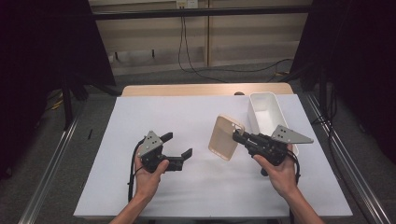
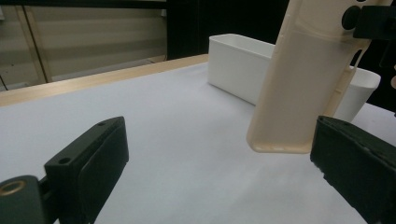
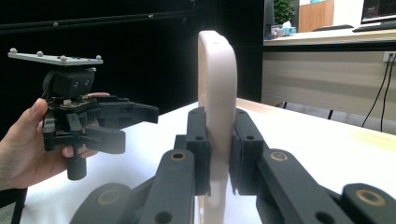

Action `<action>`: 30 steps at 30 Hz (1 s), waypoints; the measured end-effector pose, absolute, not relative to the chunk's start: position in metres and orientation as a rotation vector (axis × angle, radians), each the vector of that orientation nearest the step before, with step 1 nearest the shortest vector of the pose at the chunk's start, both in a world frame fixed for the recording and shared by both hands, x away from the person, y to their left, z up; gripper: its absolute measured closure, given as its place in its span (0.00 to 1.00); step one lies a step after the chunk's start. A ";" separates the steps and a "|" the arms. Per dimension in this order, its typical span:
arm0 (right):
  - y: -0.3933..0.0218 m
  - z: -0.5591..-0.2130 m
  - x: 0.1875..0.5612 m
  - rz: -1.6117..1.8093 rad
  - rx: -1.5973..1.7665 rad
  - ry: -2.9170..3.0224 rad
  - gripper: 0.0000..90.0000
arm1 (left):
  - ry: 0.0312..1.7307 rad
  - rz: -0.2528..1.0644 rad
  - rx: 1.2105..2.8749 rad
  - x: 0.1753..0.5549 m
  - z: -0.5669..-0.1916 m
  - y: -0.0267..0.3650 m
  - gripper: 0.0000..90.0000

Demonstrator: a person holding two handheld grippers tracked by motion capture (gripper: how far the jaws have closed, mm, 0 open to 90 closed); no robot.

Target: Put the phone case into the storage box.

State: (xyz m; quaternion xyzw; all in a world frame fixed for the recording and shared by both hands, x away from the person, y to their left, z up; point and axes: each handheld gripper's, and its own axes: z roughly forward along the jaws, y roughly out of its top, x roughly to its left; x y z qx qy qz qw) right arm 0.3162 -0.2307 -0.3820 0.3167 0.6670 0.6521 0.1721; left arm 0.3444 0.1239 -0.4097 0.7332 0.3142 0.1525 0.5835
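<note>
Both grippers are in my hands above the white sheet (image 1: 187, 116) that covers the wooden table (image 1: 205, 89). My right gripper (image 1: 239, 136) is clenched on a translucent beige soft-plastic phone case (image 1: 226, 137), its two black jaws pressed flat against either face of the case near the end with the camera cut-out. In the right gripper view the case (image 3: 217, 93) stands on edge between the pads (image 3: 200, 149), its rounded end rising well above them. From the high view the case hangs tilted in the air, clear of the sheet, just beside the near end of a long white rectangular plastic bin (image 1: 265, 112) that sits toward the far right of the table.

My left gripper (image 1: 179, 145) is released, its jaws spread wide with nothing between them. It points across toward the case but stays apart from it. In the left gripper view the case's lower end (image 2: 299, 98) hangs ahead, close to the far jaw without touching it, and the bin (image 2: 238, 65) stands behind it.
</note>
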 end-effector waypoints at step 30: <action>-0.250 -0.375 0.313 1.839 0.900 1.854 0.90 | 0.786 0.509 1.666 0.317 -0.418 0.191 0.02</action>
